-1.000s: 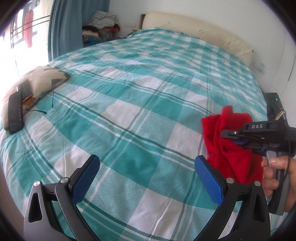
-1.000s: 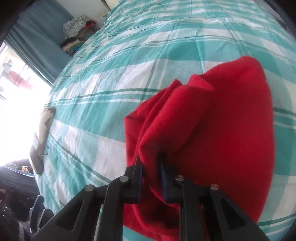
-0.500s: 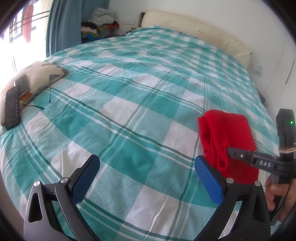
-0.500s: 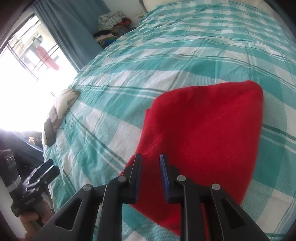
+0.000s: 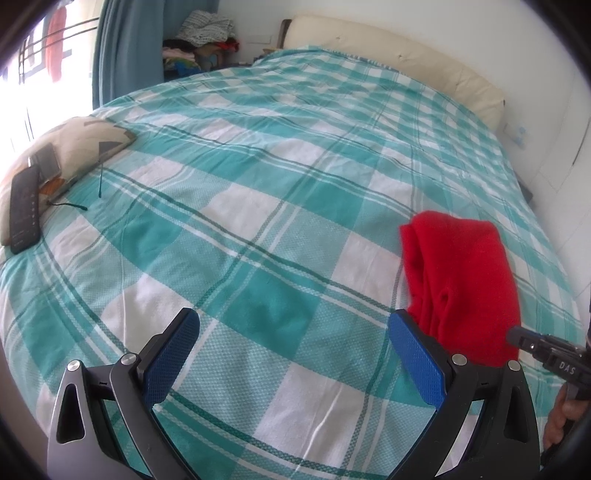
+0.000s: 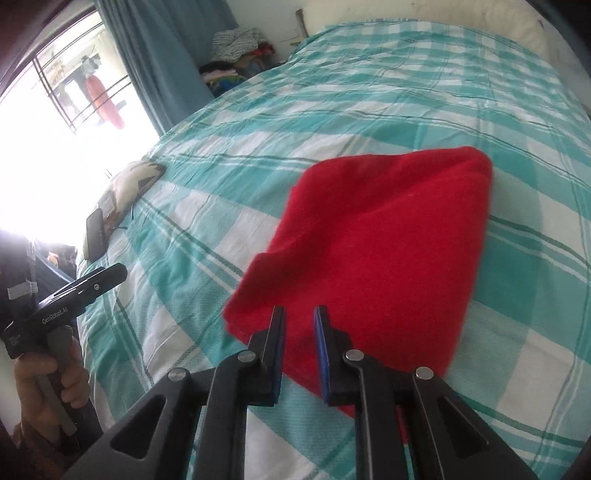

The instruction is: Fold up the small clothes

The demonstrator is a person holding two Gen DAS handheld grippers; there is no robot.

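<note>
A folded red garment [image 6: 380, 247] lies flat on the teal and white checked bedspread [image 6: 369, 92]. It also shows in the left wrist view [image 5: 461, 280] at the right. My right gripper [image 6: 299, 314] hovers over the garment's near edge, its jaws a narrow gap apart and holding nothing. It shows in the left wrist view [image 5: 517, 338] at the far right. My left gripper [image 5: 291, 339] is wide open and empty above bare bedspread, left of the garment. It shows in the right wrist view [image 6: 118, 273] at the left.
A patterned cushion [image 5: 74, 144] lies at the bed's left edge with a black remote [image 5: 24, 210] on it. A cream headboard [image 5: 399, 48] stands at the far end. A pile of clothes [image 5: 203, 33] sits beside the blue curtain [image 5: 125, 44].
My right gripper let go of the red garment and drew back and up. The garment dropped flat onto the bed. My left gripper stayed open and barely moved.
</note>
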